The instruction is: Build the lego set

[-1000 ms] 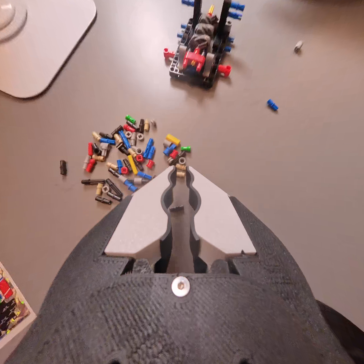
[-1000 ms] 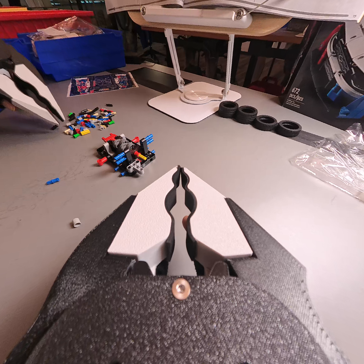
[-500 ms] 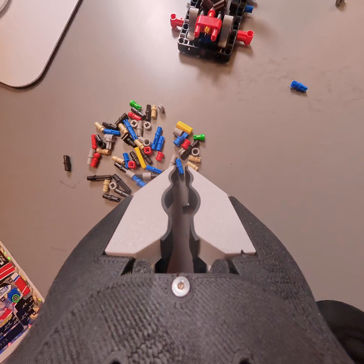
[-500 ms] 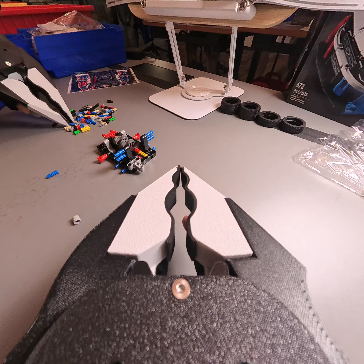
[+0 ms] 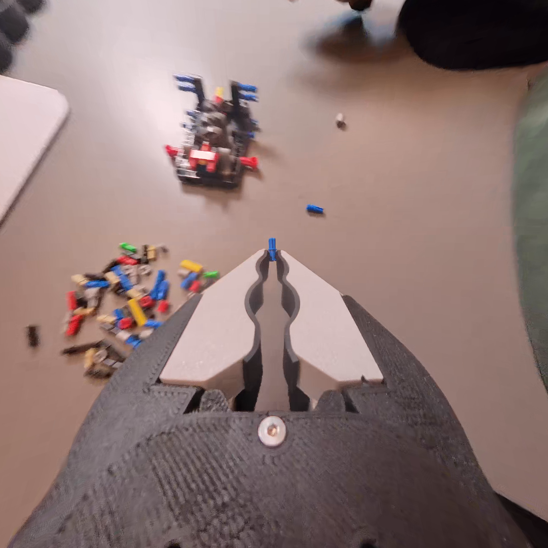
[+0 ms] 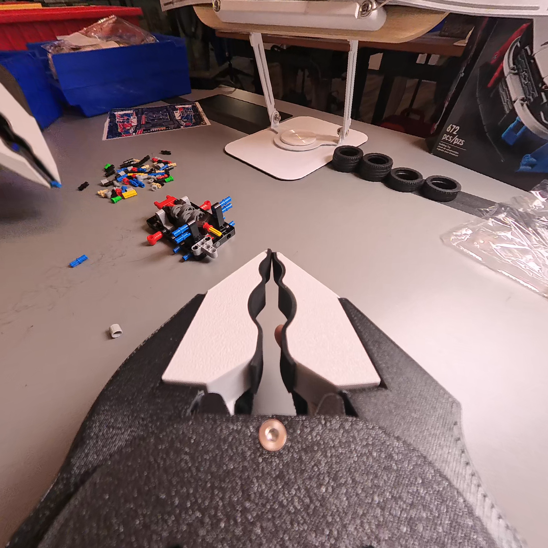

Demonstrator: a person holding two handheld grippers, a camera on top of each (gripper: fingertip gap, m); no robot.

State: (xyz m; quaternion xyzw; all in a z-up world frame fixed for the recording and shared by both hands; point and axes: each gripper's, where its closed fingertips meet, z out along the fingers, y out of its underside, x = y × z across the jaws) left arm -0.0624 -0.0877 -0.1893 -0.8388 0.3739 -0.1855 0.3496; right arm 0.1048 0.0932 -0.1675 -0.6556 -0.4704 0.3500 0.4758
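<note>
My left gripper (image 5: 272, 252) is shut on a small blue pin (image 5: 272, 248) held at its fingertips, lifted above the table to the right of the pile of loose pins (image 5: 118, 299). The part-built black, red and blue chassis (image 5: 213, 139) stands ahead of it. In the right wrist view my right gripper (image 6: 270, 253) is shut and empty above the table, with the chassis (image 6: 191, 226) ahead and to its left. The left gripper (image 6: 55, 183) shows at the left edge there, with the blue pin (image 6: 55, 184) at its tip, left of the pile (image 6: 136, 178).
A loose blue pin (image 6: 78, 261) and a grey bush (image 6: 115, 331) lie left of the right gripper. A white stand base (image 6: 296, 148), several black tyres (image 6: 394, 175), the set's box (image 6: 489, 98), a clear bag (image 6: 510, 237), a sticker sheet (image 6: 155, 120) and blue bins (image 6: 118, 65) ring the table. The grippers' ends are close to 25 cm from one another. My right gripper's tips are some 15 cm from the grey bush (image 6: 115, 331). Seen from the left wrist view (image 5: 339, 116) as well.
The left gripper closed on a blue pin from the pile's right edge, lifted it and swung right, toward the chassis. The right gripper stayed shut and hardly moved.
</note>
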